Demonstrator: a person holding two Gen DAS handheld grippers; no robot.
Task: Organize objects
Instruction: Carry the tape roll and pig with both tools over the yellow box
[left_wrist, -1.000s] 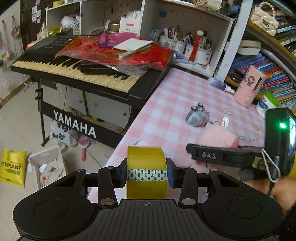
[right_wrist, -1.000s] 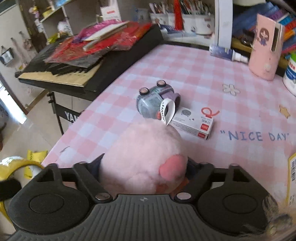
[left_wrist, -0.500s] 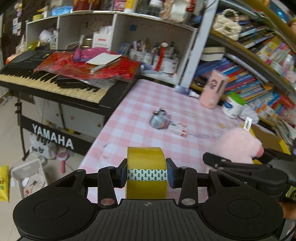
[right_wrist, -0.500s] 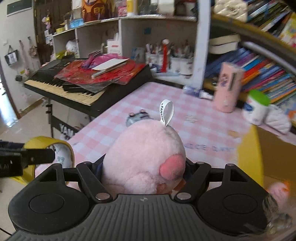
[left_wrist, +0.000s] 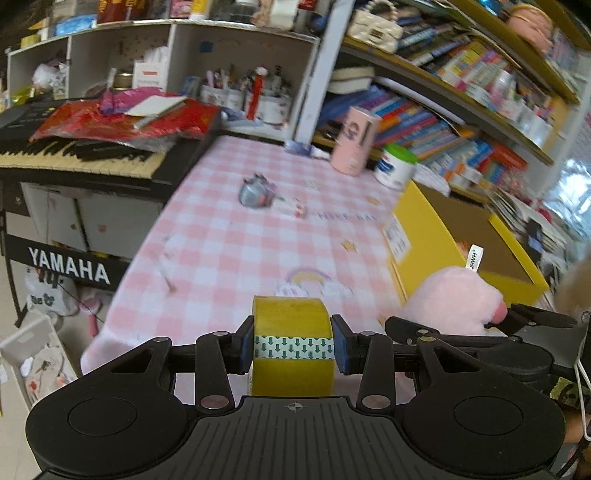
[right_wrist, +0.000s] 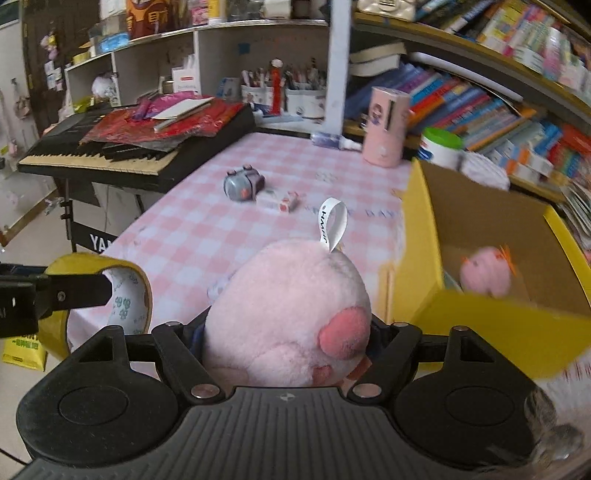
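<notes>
Here, tape roll (left_wrist: 293, 345) pinched in left hand-held gripper (left_wrist: 294, 345), plush toy (right_wrist: 286, 314) in right (right_wrist: 286, 343).

Two handheld grippers, both matte black plastic. The left gripper (left_wrist: 293, 345) has a ribbed base plate with a small crosshair mark, two round discs, silver screws at the finger joints, and blue pads (left_wrist: 340, 347). The right gripper (right_wrist: 286, 332) matches: ribbed base, crosshair mark, round discs, silver screws. A camouflage-patterned sleeve (left_wrist: 567, 387) and thin white cable show beside it.
</notes>
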